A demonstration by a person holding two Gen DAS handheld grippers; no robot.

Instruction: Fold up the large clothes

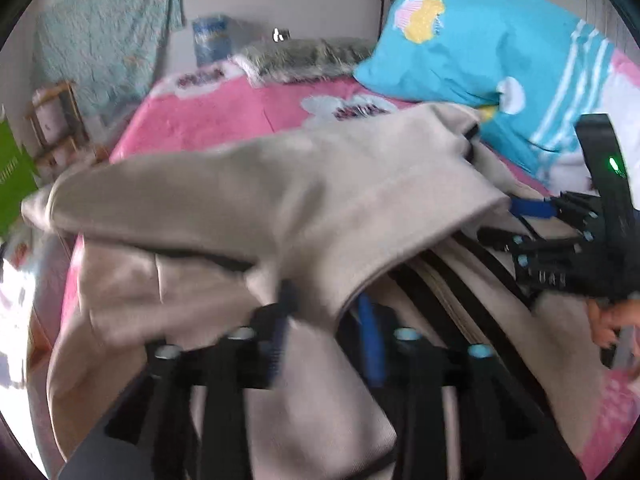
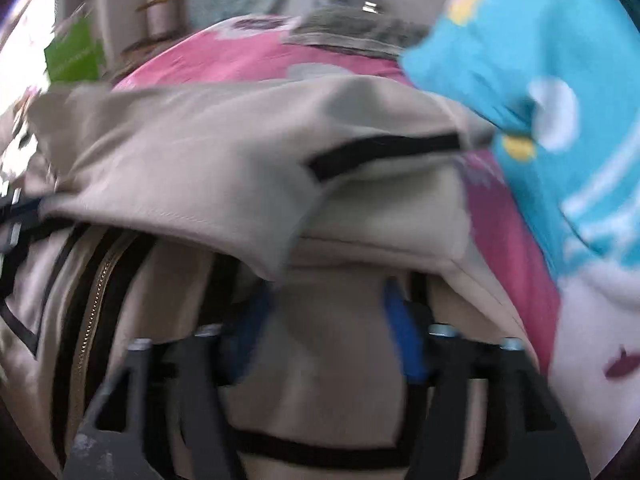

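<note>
A bed covered by a pink sheet point(image 1: 224, 120) with pale cloud prints fills the scene. On its near half lies a beige jacket point(image 1: 248, 200) trimmed in black, a gold zipper point(image 2: 90, 320) running down its front at the left; one part of it is folded across the body from left to right. At the far right a turquoise pillow point(image 1: 472, 52) with a cupcake print leans over the sheet, and a grey furry cushion point(image 1: 304, 58) rests at the far edge. A teal cloth point(image 1: 108, 40) hangs on the far wall. The left gripper point(image 1: 328, 320) stands with its blue-padded jaws apart, the folded edge of the jacket draped over them, though blur hides whether any pad still touches cloth. The right gripper point(image 2: 332, 328), likewise spread, straddles jacket fabric without pinching it; a hand point(image 1: 608, 320) grips its handle.
</note>
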